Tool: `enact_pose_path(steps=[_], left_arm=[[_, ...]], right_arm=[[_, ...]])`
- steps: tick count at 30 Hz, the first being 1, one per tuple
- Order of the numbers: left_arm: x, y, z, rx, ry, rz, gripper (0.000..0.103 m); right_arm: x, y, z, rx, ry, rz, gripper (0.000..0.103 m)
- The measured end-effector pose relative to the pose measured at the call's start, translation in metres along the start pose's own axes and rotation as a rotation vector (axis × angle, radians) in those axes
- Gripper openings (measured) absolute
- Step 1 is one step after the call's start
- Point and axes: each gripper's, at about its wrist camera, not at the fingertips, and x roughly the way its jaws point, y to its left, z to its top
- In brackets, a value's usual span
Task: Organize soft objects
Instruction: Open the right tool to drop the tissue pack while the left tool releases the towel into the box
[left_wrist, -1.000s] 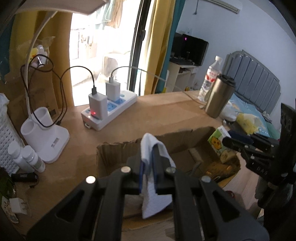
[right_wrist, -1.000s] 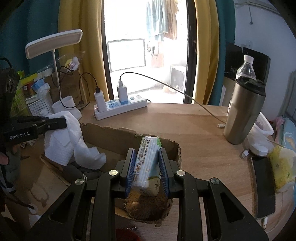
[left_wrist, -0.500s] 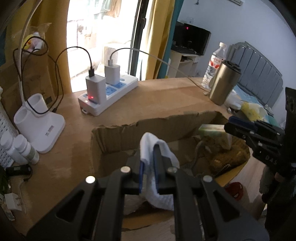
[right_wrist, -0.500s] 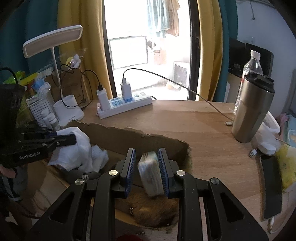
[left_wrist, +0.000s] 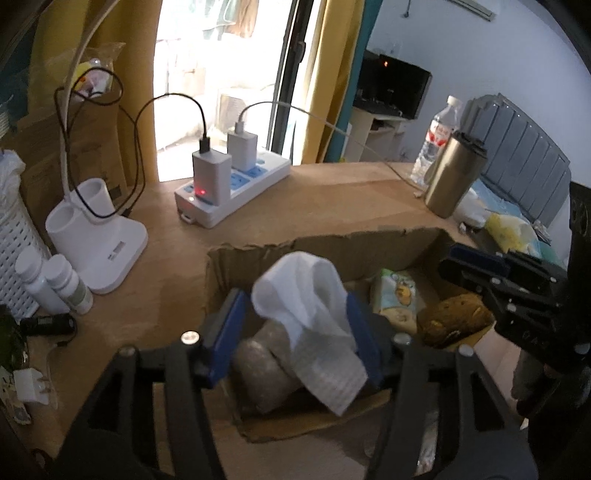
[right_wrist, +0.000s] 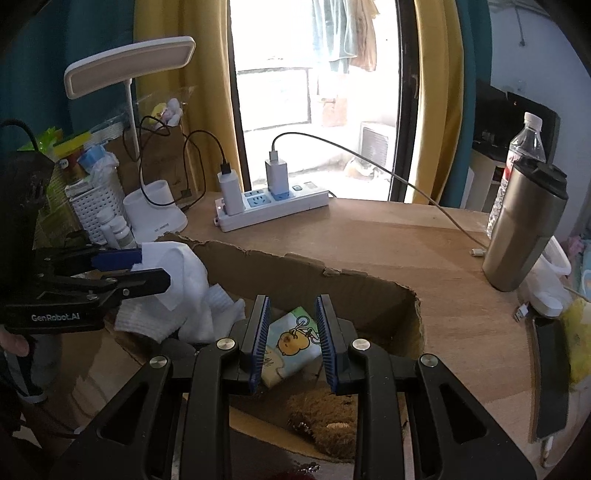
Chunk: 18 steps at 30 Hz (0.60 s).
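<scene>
Cardboard box (right_wrist: 373, 295) on desk: holds tissue pack (right_wrist: 291, 341), brown plush (right_wrist: 325, 421). Left gripper (left_wrist: 291, 332) spread, white cloth (left_wrist: 310, 314) draped between; right gripper (right_wrist: 291, 339) spread above pack. Power strip (right_wrist: 273, 206), steel tumbler (right_wrist: 524, 229) beyond.

My left gripper (left_wrist: 295, 325) hangs with its jaws spread wide, and my right gripper (right_wrist: 293, 339) points forward, jaws parted too.
</scene>
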Motion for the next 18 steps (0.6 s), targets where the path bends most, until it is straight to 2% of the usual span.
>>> enact_pose_path(steps=[7,11,18], left_arm=[[-0.023,-0.009,-0.001,0.019,-0.061,-0.015,0.062],[-0.035,-0.014,-0.004,0.029,-0.081,-0.014,0.063],[-0.072,-0.018,-0.010,0.005,-0.185,-0.015,0.065]], right_arm=[[-0.018,0.001,-0.003,0.015,-0.022,-0.029,0.028],[-0.032,0.003,-0.006,0.023,-0.040,-0.052,0.038],[-0.057,0.000,-0.011,0.046,-0.079,-0.086,0.040]])
